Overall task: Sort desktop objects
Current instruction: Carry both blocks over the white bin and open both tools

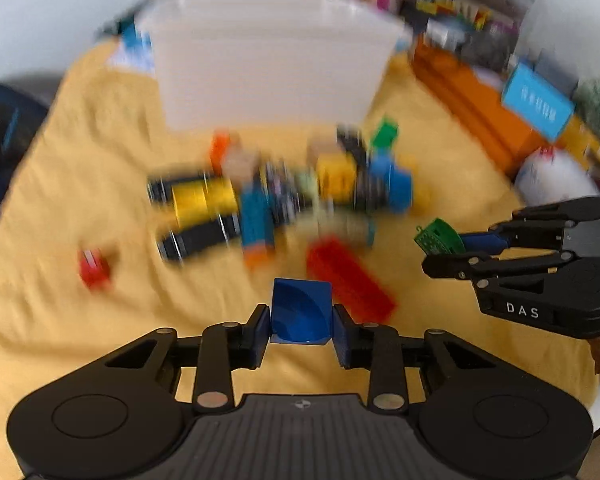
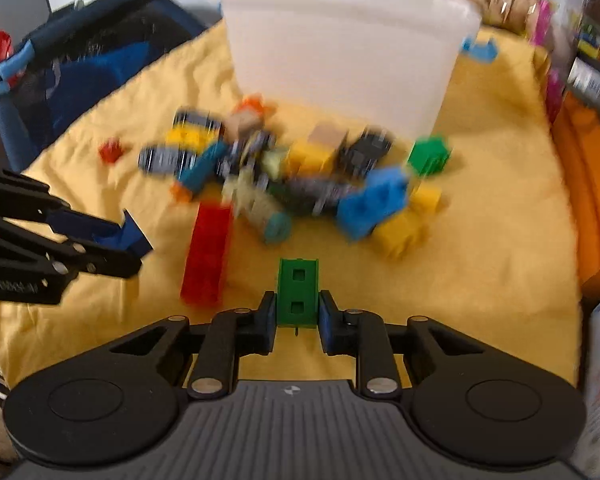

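Our left claw [image 1: 301, 316] grips a blue block [image 1: 300, 310]; our right claw [image 2: 297, 307] grips a green block [image 2: 297, 292], both above the yellow cloth [image 2: 480, 280], near the blurred toy pile [image 2: 284, 176].

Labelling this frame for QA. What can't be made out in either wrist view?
- Toy pile: motion-blurred in both views; individual pieces unreadable.
- White bin: only the outer wall shows; contents hidden.
- Green piece in right gripper: underside hidden by the pads.
- Blue piece in left gripper: lower edge hidden behind the pads.
- Blue box, left view: print too blurred to read.
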`<state>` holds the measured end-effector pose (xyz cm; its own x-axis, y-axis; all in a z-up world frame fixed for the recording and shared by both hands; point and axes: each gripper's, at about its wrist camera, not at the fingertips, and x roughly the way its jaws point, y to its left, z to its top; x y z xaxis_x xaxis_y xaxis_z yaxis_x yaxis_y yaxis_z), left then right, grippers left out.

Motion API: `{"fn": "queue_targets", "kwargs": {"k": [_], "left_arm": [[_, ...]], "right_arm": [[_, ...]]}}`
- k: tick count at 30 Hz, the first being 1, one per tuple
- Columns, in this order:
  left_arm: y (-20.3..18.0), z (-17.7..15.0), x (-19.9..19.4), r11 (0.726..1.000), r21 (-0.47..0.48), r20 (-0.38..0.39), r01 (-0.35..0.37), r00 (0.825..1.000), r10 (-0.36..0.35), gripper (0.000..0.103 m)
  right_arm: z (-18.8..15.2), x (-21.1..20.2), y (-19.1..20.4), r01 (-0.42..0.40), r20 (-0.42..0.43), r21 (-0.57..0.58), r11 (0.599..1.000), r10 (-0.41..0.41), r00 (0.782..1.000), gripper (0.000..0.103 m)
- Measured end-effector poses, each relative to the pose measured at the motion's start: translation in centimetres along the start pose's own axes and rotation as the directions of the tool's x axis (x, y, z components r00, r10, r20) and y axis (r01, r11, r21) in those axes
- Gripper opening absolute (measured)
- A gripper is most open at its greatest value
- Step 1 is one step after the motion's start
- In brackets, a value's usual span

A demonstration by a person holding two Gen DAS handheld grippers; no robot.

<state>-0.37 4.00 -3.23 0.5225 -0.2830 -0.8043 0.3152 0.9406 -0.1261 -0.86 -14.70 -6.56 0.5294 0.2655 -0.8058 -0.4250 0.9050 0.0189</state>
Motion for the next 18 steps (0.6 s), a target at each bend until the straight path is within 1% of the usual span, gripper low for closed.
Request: {"fn": "queue_targets", "kwargs": {"k": [2, 5, 6, 8, 9, 11, 13, 15, 16, 18], "left_arm": [[0.3, 2.2, -1.3, 1.000, 0.019, 0.060, -0.012, 0.998, 0.010, 0.036], [0.9, 6.7, -2.8, 0.997, 0.060, 0.165, -0.044, 0.986, 0.034, 0.036], [1.2, 8.6, -3.1, 0.996, 0.065, 0.199, -0.068, 0.979, 0.054, 0.036], [1.8, 11.6, -3.5, 0.994, 0.060, 0.257, -0.093, 0.963, 0.074, 0.036], [2.1, 13.5, -3.5, 0.991, 0.064, 0.293, -0.119, 0.951, 0.095, 0.036], [2.4, 16.1, -3.1, 0.986, 0.065, 0.333, -0.153, 0.935, 0.123, 0.036], [2.9, 18.6, -2.1, 0.983, 0.067, 0.345, -0.171, 0.928, 0.138, 0.036], [3.2, 20.2, -0.3, 0.977, 0.072, 0.333, -0.199, 0.929, 0.164, 0.036], [3.3, 20.7, 0.6, 0.975, 0.073, 0.318, -0.210, 0.932, 0.177, 0.036], [3.5, 21.1, 2.0, 0.976, 0.078, 0.275, -0.204, 0.945, 0.175, 0.037]], "right_arm": [[1.7, -1.3, -0.5, 0.016, 0.059, -0.008, 1.000, -0.015, 0.998, 0.024], [5.4, -3.1, -1.4, 0.053, 0.174, -0.016, 0.998, -0.049, 0.984, 0.024], [6.7, -3.6, -1.7, 0.064, 0.214, -0.013, 0.998, -0.060, 0.975, 0.024], [8.9, -4.2, -2.3, 0.084, 0.277, 0.006, 0.996, -0.082, 0.958, 0.024], [9.9, -4.4, -2.6, 0.089, 0.302, 0.018, 0.996, -0.091, 0.949, 0.024], [12.0, -4.3, -2.9, 0.104, 0.353, 0.038, 0.994, -0.111, 0.929, 0.024], [13.8, -3.6, -3.3, 0.110, 0.375, 0.062, 0.992, -0.125, 0.919, 0.024], [15.3, -2.4, -3.9, 0.128, 0.373, 0.086, 0.988, -0.151, 0.915, 0.024], [16.0, -1.6, -4.4, 0.143, 0.363, 0.099, 0.985, -0.169, 0.916, 0.024], [16.9, -0.2, -5.2, 0.163, 0.343, 0.118, 0.980, -0.194, 0.919, 0.024]]}}
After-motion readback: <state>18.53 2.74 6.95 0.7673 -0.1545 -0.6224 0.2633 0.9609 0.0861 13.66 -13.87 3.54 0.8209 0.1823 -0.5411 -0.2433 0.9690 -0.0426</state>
